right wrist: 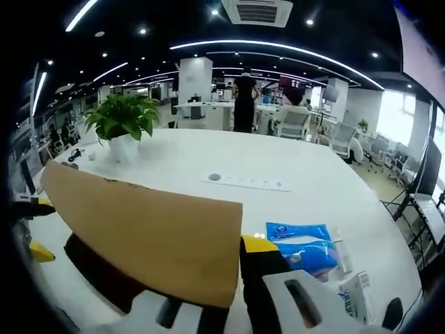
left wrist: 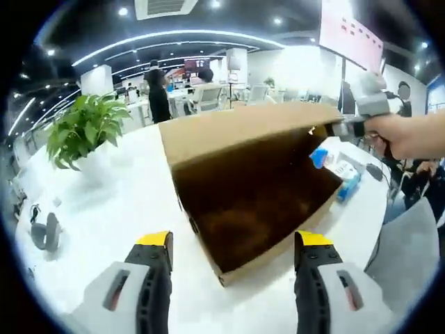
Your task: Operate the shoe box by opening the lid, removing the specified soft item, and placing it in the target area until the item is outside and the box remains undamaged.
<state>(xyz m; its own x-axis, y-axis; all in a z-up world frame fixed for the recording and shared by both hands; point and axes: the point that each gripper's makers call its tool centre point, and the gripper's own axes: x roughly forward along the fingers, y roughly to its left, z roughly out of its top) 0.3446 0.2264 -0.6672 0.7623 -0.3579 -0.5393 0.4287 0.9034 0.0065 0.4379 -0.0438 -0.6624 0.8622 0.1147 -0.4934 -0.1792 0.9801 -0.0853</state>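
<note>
Left gripper view: one shoe box (left wrist: pixel 250 188) lies on the white worktop (left wrist: pixel 104 209), its cardboard lid (left wrist: pixel 236 129) raised. The right tongs (left wrist: pixel 348 127) pinch the lid's far corner. The left tongs (left wrist: pixel 233 243) hang open and empty just short of the box. The box interior is dark; the soft item cannot be made out. Judged: thin card, light, creases easily, so best held at the lid edge. One potted plant (left wrist: pixel 87 129), blue packets (left wrist: pixel 334 167) beyond.

Right gripper view: the lid (right wrist: pixel 149 233) sits clamped between the right tongs (right wrist: pixel 201 278). Two blue packets (right wrist: pixel 299 240), one plant (right wrist: pixel 125 122), one person (right wrist: pixel 245 101) standing behind.
</note>
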